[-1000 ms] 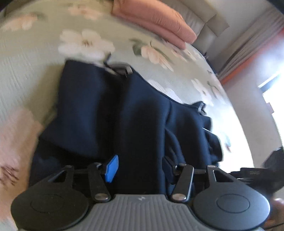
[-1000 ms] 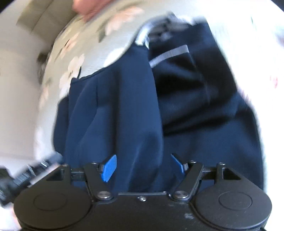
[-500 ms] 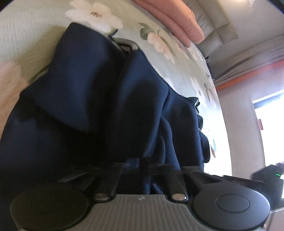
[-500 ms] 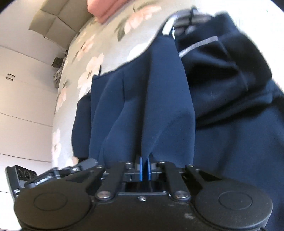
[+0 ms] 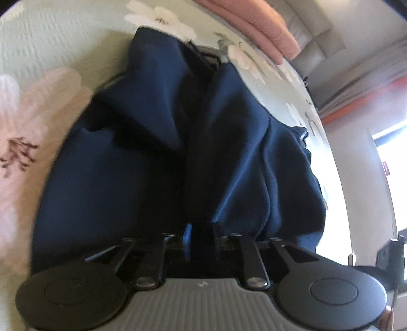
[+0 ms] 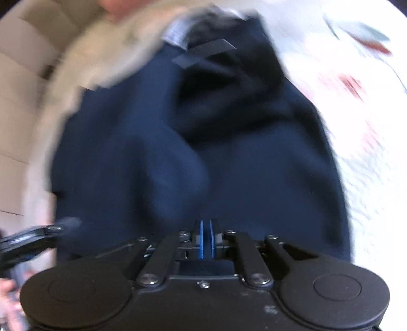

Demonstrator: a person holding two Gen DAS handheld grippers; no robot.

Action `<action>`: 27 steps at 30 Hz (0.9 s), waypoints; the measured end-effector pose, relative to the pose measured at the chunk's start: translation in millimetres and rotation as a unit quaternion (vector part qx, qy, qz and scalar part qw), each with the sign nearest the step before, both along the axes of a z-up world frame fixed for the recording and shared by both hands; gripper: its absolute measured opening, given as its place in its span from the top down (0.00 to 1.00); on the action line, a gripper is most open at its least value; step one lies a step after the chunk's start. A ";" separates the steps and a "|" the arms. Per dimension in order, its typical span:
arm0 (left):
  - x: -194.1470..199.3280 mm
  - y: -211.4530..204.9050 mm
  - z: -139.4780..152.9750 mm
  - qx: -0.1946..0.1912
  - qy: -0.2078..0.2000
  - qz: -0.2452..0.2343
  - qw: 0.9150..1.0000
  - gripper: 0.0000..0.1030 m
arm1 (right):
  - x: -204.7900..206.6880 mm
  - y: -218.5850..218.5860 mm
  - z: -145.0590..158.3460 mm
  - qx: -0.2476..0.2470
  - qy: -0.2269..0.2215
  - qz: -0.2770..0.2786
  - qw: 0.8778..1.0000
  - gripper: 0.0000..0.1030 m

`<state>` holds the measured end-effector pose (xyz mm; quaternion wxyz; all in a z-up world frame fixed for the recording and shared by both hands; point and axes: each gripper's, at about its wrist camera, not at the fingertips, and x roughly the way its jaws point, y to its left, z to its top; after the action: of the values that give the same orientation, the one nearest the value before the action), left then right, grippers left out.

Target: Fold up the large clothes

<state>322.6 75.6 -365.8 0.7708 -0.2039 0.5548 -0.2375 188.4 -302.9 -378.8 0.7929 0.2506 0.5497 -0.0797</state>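
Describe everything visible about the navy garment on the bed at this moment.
The navy garment is large, of soft, thick knit-like fabric, and lies rumpled in deep folds on the floral bedspread. A grey-lined neck opening sits at its far end, with a grey strip below it. The left gripper, just reopened slightly, has cloth between its jaws; the right gripper is shut at its near edge.

So the whole thing sits on a bed (image 5: 63,45) with a pale green textured cover printed with big white and pink flowers. Lying right on it is a dark navy garment (image 5: 142,178), bunched up in soft folds and running from the near edge toward the far side. At the far end there's a folded pink blanket (image 5: 257,23) resting on the cover too, well apart from the navy piece. The right wrist view is too blurry to add much.
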 end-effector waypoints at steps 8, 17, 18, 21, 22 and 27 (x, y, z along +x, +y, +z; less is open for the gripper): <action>16.3 -50.3 72.5 -0.029 -0.124 -0.082 0.988 0.76 | 40.4 59.4 90.6 -0.081 -0.166 0.100 0.978 0.86; -2.9 -86.9 5.3 0.027 -0.064 -0.173 0.983 0.78 | 22.8 91.6 -3.9 -0.176 -0.074 0.215 0.958 0.89; -7.8 -83.0 0.6 0.036 -0.062 -0.170 0.983 0.83 | 14.2 91.1 -3.2 -0.177 -0.073 0.212 0.958 0.90; -13.4 -65.1 -4.5 0.026 -0.048 -0.161 0.985 0.85 | 2.2 82.8 4.1 -0.177 -0.058 0.189 0.964 0.77; -13.3 -62.0 -1.1 0.032 -0.046 -0.160 0.985 0.85 | 1.6 80.7 4.0 -0.191 -0.045 0.179 0.964 0.68; -11.5 -54.4 35.5 0.032 -0.083 -0.157 0.984 0.78 | -9.5 60.0 33.4 -0.183 -0.067 0.142 0.970 0.68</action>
<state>311.1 21.2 -330.3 0.7735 -0.0691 0.5215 -0.3534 178.9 -242.9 -345.4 0.8637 0.0252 0.5011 -0.0487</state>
